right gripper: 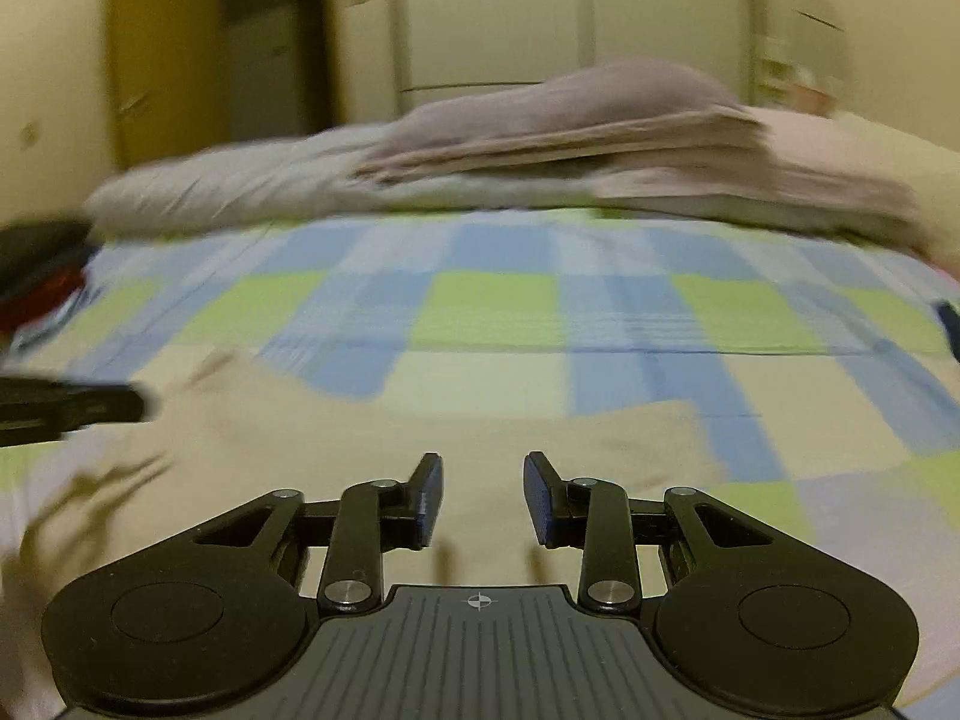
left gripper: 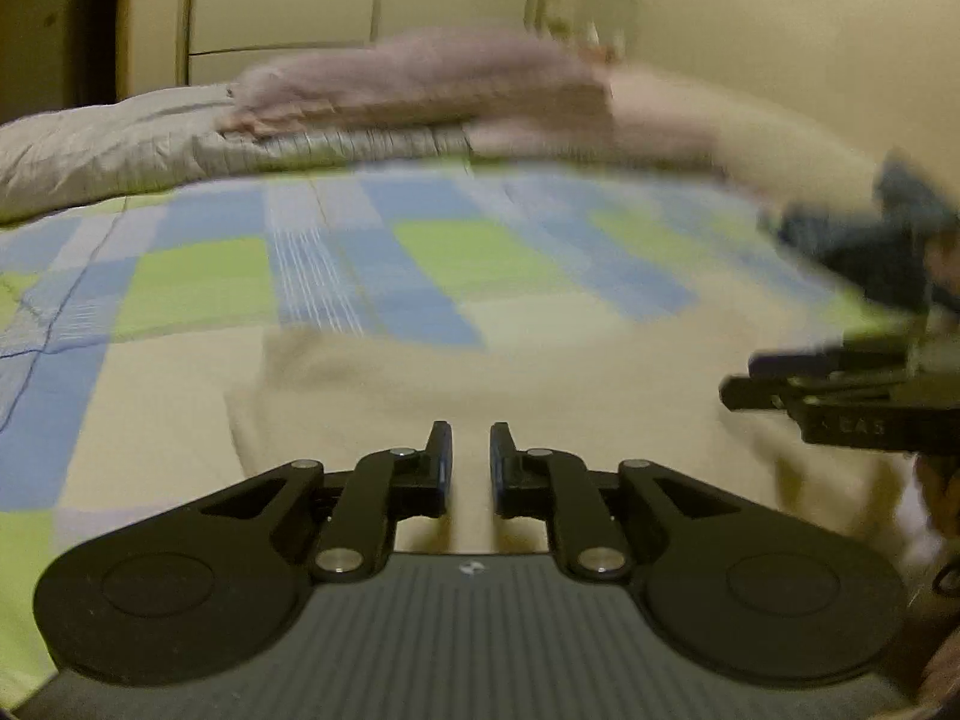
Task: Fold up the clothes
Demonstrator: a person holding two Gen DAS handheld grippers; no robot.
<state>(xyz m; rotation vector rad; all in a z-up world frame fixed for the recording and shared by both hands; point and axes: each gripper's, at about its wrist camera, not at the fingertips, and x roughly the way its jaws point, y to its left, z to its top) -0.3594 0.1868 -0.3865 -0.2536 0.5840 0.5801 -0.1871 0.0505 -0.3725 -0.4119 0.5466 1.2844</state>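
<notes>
Both hand-held grippers are being held over a beige garment (left gripper: 480, 378) that is lying spread on the checked bedspread (right gripper: 492, 312) of the bed. Left hand-held gripper (left gripper: 470, 456) is being kept narrowly parted, gripping nothing; right hand-held gripper (right gripper: 483, 495) is being kept wider, likewise empty. Folded pinkish blankets (right gripper: 570, 126) are being blurred behind.

Dim, warm yellowish indoor light in both views; source not visible. Heavy motion blur across the checked bedspread (left gripper: 198, 276) and the folded blankets (right gripper: 558, 126), worst toward the right in the left wrist view. Left gripper (left gripper: 470, 462) and right gripper (right gripper: 483, 495) sharp by comparison. Soft finger shadows on the beige garment (right gripper: 360, 438). Strong fisheye curvature, dark vignetted corners. No glare.
</notes>
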